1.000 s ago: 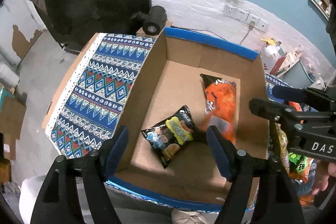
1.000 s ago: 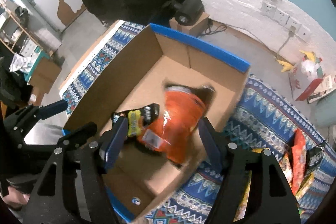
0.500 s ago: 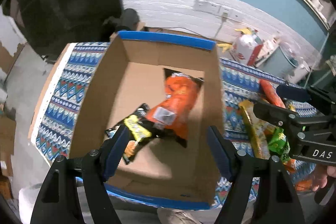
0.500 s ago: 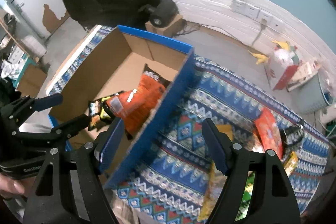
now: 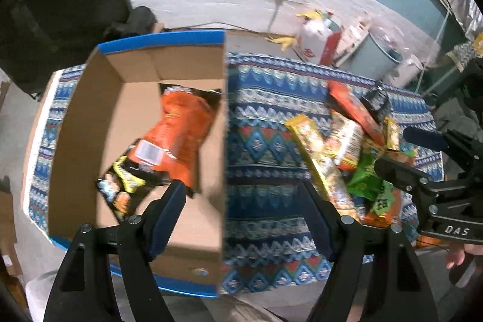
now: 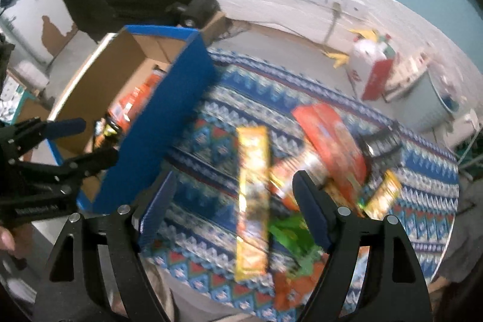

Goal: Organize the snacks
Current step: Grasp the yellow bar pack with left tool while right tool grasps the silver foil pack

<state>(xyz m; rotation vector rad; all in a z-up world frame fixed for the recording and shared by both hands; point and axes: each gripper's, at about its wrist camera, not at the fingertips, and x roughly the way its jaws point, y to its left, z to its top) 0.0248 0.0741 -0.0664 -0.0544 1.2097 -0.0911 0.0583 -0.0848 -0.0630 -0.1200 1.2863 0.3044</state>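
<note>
A blue-edged cardboard box (image 5: 90, 116) holds an orange chip bag (image 5: 181, 129) lying over a black and yellow bag (image 5: 120, 189). My left gripper (image 5: 241, 195) hangs open and bare above the box's right wall and the patterned cloth (image 5: 262, 110). To its right lies a pile of snacks (image 5: 347, 147). My right gripper (image 6: 235, 186) is above that pile, its jaws opening and pressing on nothing. A long yellow packet (image 6: 252, 171) lies flat on the cloth under the gap. The picture is blurred by motion.
A red packet (image 6: 329, 135), a green packet (image 6: 289, 234) and a black item (image 6: 380, 141) lie in the pile. A white and red bag (image 5: 317, 35) stands on the floor behind the table. The box's blue outer wall (image 6: 169, 98) rises left of my right gripper.
Both grippers have swept right, from above the box to the cloth and the snack pile. The orange bag left the right gripper and now lies in the box.
</note>
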